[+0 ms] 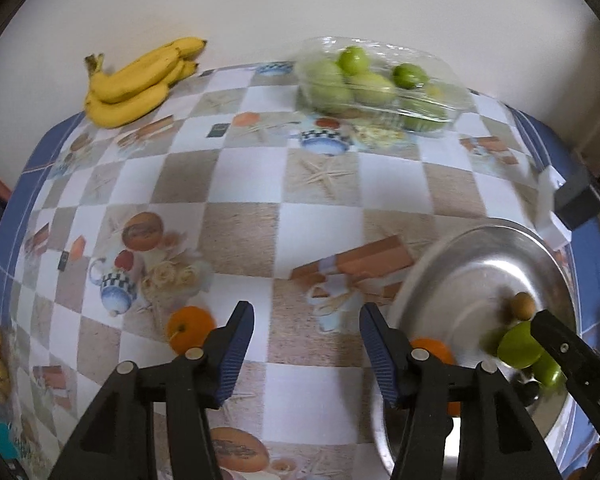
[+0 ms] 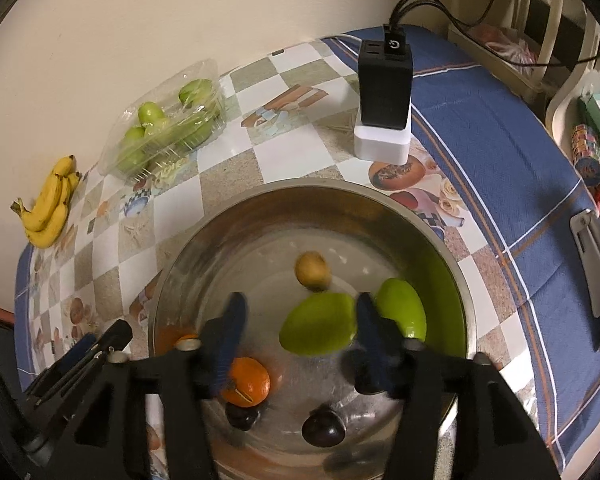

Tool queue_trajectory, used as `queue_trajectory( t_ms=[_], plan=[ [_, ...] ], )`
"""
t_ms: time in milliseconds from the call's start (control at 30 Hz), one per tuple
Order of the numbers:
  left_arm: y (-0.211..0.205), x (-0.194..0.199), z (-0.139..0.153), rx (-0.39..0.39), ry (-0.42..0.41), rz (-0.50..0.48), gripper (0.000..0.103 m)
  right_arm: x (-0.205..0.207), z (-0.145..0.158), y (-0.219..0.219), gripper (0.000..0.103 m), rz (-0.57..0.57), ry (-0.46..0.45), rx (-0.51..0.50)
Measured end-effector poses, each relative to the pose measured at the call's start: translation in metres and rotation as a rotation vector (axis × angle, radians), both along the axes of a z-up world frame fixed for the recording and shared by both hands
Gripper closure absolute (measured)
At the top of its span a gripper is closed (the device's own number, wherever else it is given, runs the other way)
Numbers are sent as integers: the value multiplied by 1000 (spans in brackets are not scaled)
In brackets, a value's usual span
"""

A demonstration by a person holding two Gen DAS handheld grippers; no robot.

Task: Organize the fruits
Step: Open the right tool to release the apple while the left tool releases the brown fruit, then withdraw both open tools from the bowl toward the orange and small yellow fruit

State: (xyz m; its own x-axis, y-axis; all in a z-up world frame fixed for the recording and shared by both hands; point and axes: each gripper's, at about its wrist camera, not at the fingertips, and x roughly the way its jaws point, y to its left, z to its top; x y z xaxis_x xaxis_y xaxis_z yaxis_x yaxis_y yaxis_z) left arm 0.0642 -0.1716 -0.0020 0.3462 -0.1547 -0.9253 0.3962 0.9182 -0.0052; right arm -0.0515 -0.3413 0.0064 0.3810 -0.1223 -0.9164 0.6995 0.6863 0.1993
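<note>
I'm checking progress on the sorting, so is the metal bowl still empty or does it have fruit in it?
It has fruit in it. The metal bowl holds two green fruits, an orange, a small tan fruit and dark plums.

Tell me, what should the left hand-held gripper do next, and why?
Probably slide toward the orange on the tablecloth and drop around it. The left hand-held gripper is open with nothing between its fingers, that orange lies just beside its left finger, and the metal bowl already holds another orange and green fruits.

bowl (image 2: 452,248): mangoes (image 2: 318,330), orange (image 2: 248,386) inside | bananas (image 2: 50,208) left of tray (image 2: 160,136)
</note>
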Motion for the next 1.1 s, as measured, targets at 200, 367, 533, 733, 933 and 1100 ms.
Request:
queue_trajectory(
  t_ms=[200, 367, 533, 733, 933, 1100],
  plan=[
    [11, 6, -5, 24, 6, 67, 30, 4, -4, 2, 34, 22, 32, -25],
    [18, 10, -11, 32, 23, 97, 22, 6, -8, 4, 30, 36, 54, -34],
    [17, 11, -11, 54, 1, 95, 8, 9, -12, 7, 29, 51, 72, -44],
    [19, 12, -12, 69, -14, 105, 0, 12, -12, 10, 17, 65, 70, -61],
    [22, 10, -11, 88, -25, 103, 0, 13, -9, 13, 0, 76, 74, -89],
    [18, 2, -7, 131, -47, 58, 0, 13, -10, 16, 0, 84, 72, -78]
  ],
)
